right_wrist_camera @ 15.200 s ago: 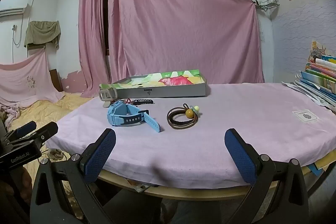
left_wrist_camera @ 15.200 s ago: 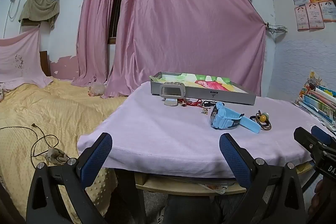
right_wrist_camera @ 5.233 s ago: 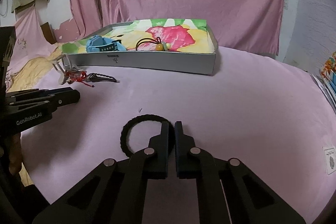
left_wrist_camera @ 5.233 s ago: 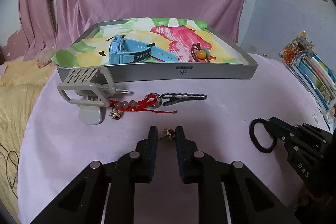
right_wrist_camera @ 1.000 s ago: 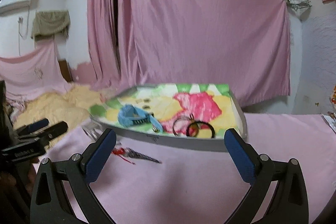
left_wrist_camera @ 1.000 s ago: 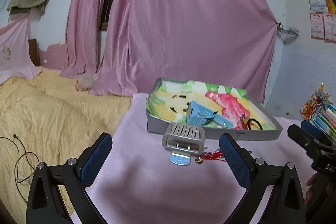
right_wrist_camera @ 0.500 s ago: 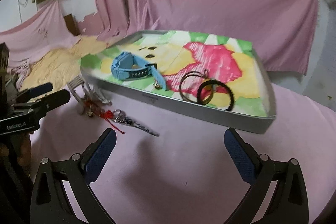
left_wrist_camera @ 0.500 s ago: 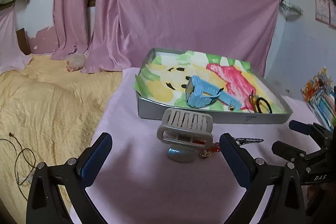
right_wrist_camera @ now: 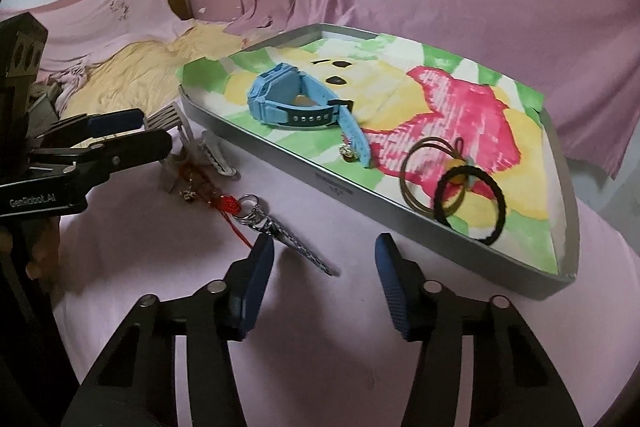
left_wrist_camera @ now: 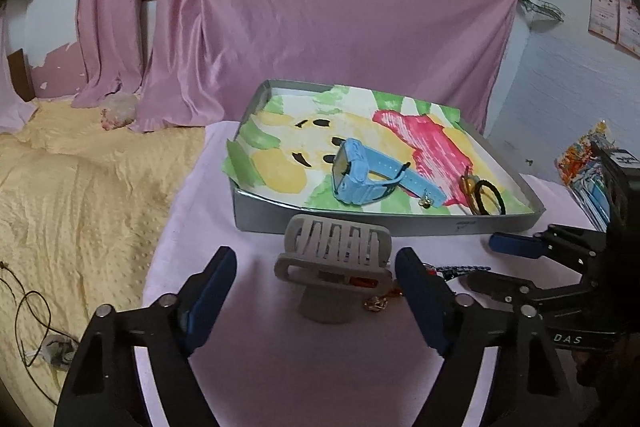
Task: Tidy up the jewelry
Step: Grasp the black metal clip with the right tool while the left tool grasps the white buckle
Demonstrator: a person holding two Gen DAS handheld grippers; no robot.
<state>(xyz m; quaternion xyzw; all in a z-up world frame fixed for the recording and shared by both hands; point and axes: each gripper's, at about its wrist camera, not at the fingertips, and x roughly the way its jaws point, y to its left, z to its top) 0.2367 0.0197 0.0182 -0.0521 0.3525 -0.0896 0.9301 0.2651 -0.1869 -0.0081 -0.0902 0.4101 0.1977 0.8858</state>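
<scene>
Both grippers over the pink-covered worktop (right_wrist_camera: 200, 307), neither holding anything. Left gripper (left_wrist_camera: 316, 299): fingers spread wide, straddling the beige hair claw clip (left_wrist_camera: 334, 267), which sits on the cloth just near side of the tray wall; pads not touching it. Right gripper (right_wrist_camera: 324, 279): fingers also apart, somewhat narrower, low over the cloth with the tip of the patterned hair clip (right_wrist_camera: 304, 247) just inside the left finger; can't tell if there's contact. That clip lies diagonally, its far end at a small metal ring (right_wrist_camera: 250, 205) on the red cord charm (right_wrist_camera: 224, 205), which trails left toward the claw clip. A small gold bit (left_wrist_camera: 376, 303) of the charm shows beside the claw clip's base in the left wrist view. Grey tray (right_wrist_camera: 400, 215) with the colourful painted liner sits on the far part of the worktop. Inside it: blue watch (right_wrist_camera: 288, 99) on its side toward the left, strap running right; a small gold piece (right_wrist_camera: 348, 151) just at the strap's end, too small to identify; brown hair tie with a yellow bead (right_wrist_camera: 424, 179) and black hair tie (right_wrist_camera: 492, 191) overlapping each other near the tray's right corner. Yellow bed (left_wrist_camera: 80, 187) off the worktop's left edge, pink curtain (left_wrist_camera: 340, 7) behind the tray.
</scene>
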